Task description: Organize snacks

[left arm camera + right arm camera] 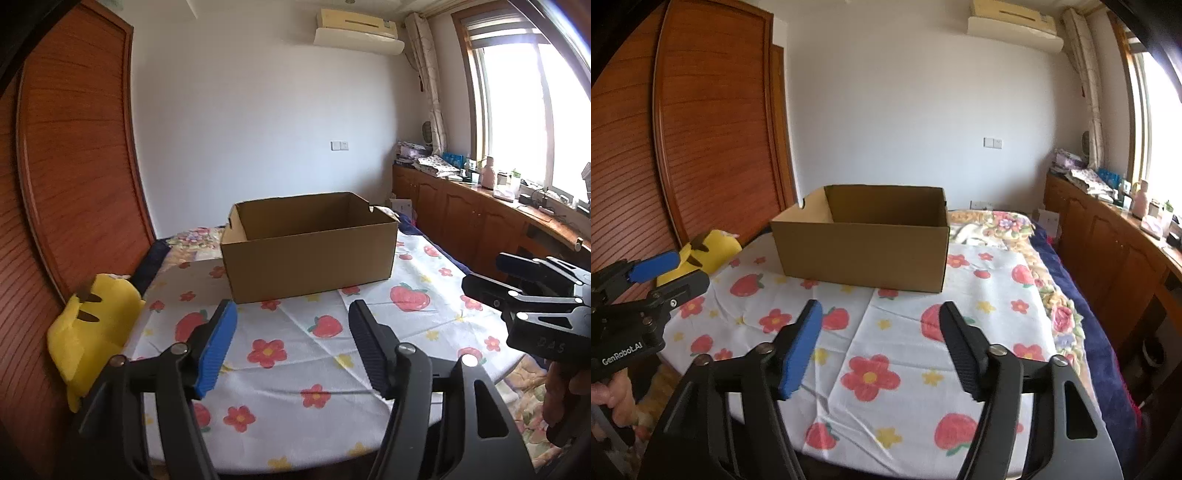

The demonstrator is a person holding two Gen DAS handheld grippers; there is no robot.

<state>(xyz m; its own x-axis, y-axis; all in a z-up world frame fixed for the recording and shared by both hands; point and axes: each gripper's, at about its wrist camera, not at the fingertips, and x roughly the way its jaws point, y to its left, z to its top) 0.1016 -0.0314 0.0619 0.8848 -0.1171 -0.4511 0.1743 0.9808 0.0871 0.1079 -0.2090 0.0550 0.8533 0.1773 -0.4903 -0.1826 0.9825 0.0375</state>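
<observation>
Bedroom, round table under floral cloth; open cardboard box toward table's far edge, no snacks visible. Left gripper and right gripper both wide, empty. Risk: loose cloth snagging fingertips, dragging light box

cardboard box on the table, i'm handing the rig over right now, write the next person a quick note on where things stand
Left gripper: open, nothing between its fingers, held over the near part of the flowered tablecloth.
Right gripper: open and empty too, level with the left one, on its right.
Cardboard box: upright at the far side of the table, top open; the part of its inside that shows is bare, the floor is hidden.
Yellow plush toy: off the table's left edge, by the wooden doors.
Done: cannot tell; no snacks show in either view.
Left: find the snacks and put them in order, probably into the box.
</observation>
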